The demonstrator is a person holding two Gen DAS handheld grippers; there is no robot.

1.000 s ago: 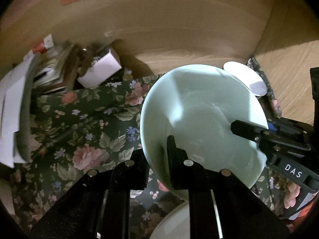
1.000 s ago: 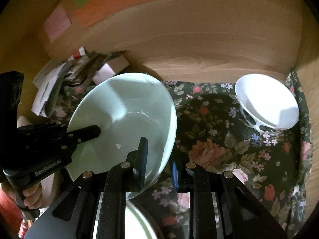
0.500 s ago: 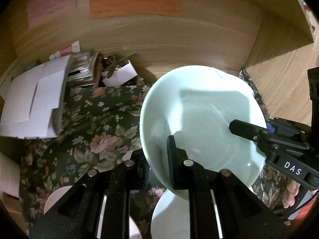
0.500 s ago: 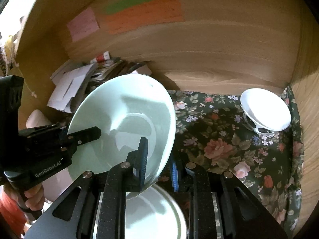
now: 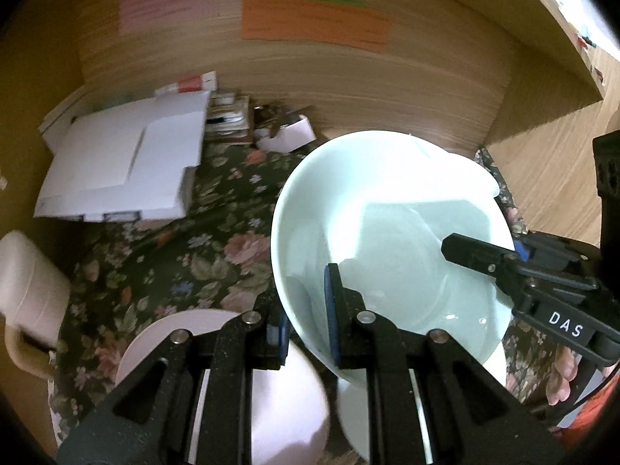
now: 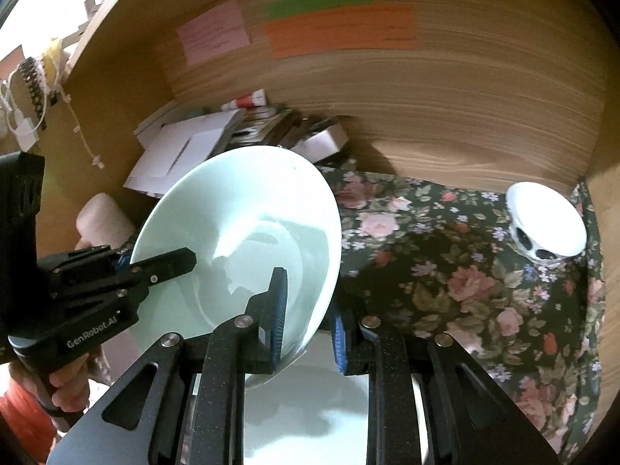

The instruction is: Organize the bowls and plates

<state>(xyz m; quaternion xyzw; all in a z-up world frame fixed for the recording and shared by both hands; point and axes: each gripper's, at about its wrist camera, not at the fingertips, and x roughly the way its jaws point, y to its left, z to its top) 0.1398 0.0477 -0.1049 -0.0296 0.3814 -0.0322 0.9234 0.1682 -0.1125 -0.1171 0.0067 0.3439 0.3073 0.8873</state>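
Observation:
A pale green plate (image 5: 391, 240) is held tilted in the air above the floral cloth. My left gripper (image 5: 306, 333) is shut on its left rim. My right gripper (image 6: 308, 329) is shut on its right rim; the plate also shows in the right wrist view (image 6: 248, 240). Each gripper shows in the other's view, the right one (image 5: 515, 267) and the left one (image 6: 128, 275). A pinkish plate (image 5: 279, 395) lies below on the left and a white plate (image 6: 310, 407) lies under the held plate. A white bowl (image 6: 546, 221) with black spots stands at the far right.
The floral cloth (image 6: 465, 279) covers a wooden shelf with a back wall (image 6: 426, 108) carrying coloured paper notes. White papers and boxes (image 5: 128, 170) are piled at the back left. A pale mug (image 5: 27, 302) stands at the left. A wooden side wall (image 5: 550, 178) closes the right.
Both grippers have lifted the green plate up and back; the shelf looks farther away, and the pinkish plate, the white plate and the mug have come into view below.

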